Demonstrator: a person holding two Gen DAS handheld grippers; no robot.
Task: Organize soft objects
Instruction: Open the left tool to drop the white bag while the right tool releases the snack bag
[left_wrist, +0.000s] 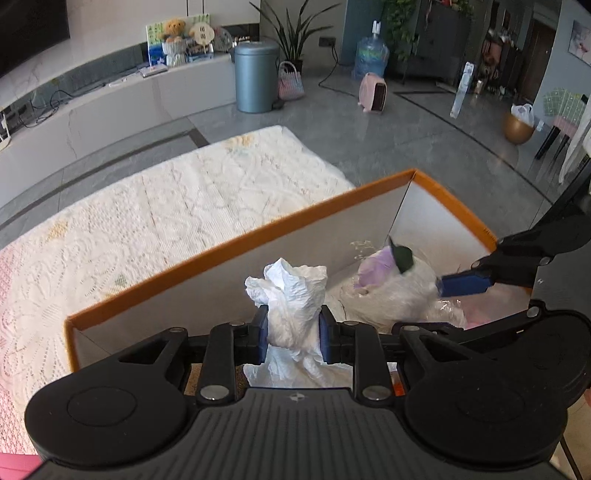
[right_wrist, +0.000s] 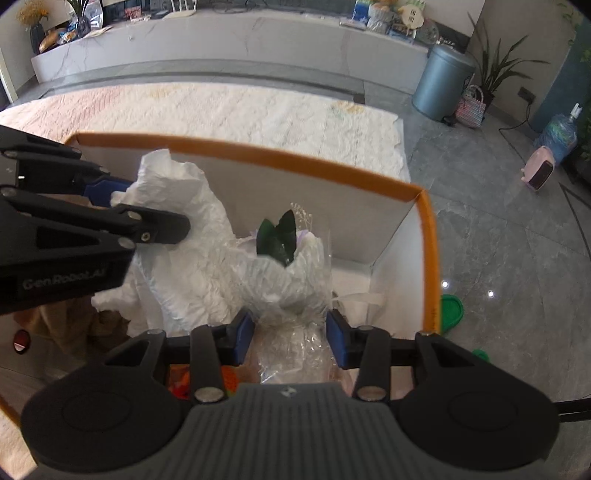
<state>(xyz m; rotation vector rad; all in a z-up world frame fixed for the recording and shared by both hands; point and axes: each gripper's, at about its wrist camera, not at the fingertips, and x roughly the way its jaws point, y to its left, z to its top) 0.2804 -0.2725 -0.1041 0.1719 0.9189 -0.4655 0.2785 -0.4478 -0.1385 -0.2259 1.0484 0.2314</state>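
My left gripper (left_wrist: 293, 334) is shut on a crumpled white paper wad (left_wrist: 291, 295) and holds it over the orange-rimmed white box (left_wrist: 236, 240). The same wad shows in the right wrist view (right_wrist: 177, 206), with the left gripper (right_wrist: 122, 206) clamped on it. My right gripper (right_wrist: 290, 338) stands with jaws apart around a clear-wrapped bouquet (right_wrist: 288, 280) with green leaves (right_wrist: 279, 238); the pads look close to the wrap but I cannot tell if they press it. The bouquet (left_wrist: 388, 284) lies inside the box, with one blue right fingertip (left_wrist: 463, 285) beside it.
The box (right_wrist: 332, 173) sits on a white lace mat (left_wrist: 147, 221) on grey tile floor. Brown paper (right_wrist: 74, 325) and orange items lie in the box's near part. A green lid (right_wrist: 450, 310) lies on the floor to the right. A blue bin (left_wrist: 256, 75) stands far back.
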